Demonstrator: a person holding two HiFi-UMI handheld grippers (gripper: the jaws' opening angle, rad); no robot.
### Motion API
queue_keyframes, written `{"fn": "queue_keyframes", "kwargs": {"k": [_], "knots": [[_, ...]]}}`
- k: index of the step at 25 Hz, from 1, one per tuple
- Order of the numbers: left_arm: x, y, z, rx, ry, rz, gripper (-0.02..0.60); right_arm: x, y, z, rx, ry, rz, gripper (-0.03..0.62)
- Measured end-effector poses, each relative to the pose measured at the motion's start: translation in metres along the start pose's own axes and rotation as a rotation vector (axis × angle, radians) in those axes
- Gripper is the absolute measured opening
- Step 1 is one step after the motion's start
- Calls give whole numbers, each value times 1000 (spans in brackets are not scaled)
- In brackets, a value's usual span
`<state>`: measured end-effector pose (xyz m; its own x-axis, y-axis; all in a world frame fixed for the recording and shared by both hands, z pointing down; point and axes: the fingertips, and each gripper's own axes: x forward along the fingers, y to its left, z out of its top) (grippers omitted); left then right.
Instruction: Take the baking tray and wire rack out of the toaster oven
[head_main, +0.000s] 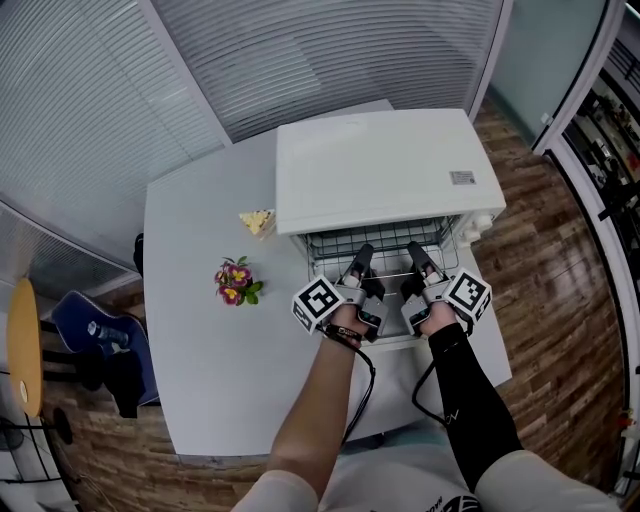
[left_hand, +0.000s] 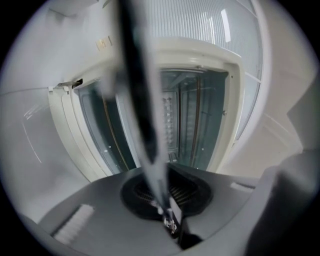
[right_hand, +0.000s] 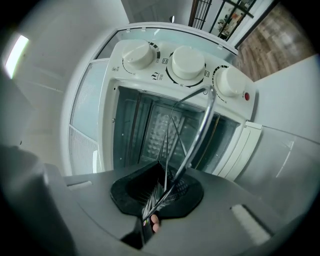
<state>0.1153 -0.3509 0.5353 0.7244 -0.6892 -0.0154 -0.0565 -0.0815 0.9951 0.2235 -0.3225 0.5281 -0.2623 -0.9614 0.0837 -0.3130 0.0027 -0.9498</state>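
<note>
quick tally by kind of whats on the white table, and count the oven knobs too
toaster oven: 1
oven knobs: 3
wire rack: 1
flower bunch: 1
yellow wedge: 1
total: 7

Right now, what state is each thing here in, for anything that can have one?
toaster oven: front open, cavity in view.
door: open.
wire rack: partly pulled out of the toaster oven, held at its front edge.
left claw: shut on the wire rack.
right claw: shut on the wire rack.
</note>
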Motion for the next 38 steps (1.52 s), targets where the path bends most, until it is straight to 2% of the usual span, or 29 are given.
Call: {"fn": "queue_keyframes", "kwargs": {"k": [7,11,17,26,30,34,38], "knots": [[-12,-4,-7,5,2,-2,63,-13,3,-6,9,-4,-1,8],[-16,-3,-11,4,3,5,63,-15,8,-8,17,-5,40,8],[-26,-4,-18,6,6,6,63,-28,6,-14,10,-8,14,9],[-43,-8,-29,14,10,3,64,-45,15,-23,12,-11,52,9],[-48,-9,-33,17,9,-3,64,-52,12,-25,7,-11,32,9],[-55,-11,-41,21,10,-7,64,-61,15,-27,8,-9,61,9],[-57,-13,-41,26,7,-3,64,-65,13,-29,1,-4,28,9]]}}
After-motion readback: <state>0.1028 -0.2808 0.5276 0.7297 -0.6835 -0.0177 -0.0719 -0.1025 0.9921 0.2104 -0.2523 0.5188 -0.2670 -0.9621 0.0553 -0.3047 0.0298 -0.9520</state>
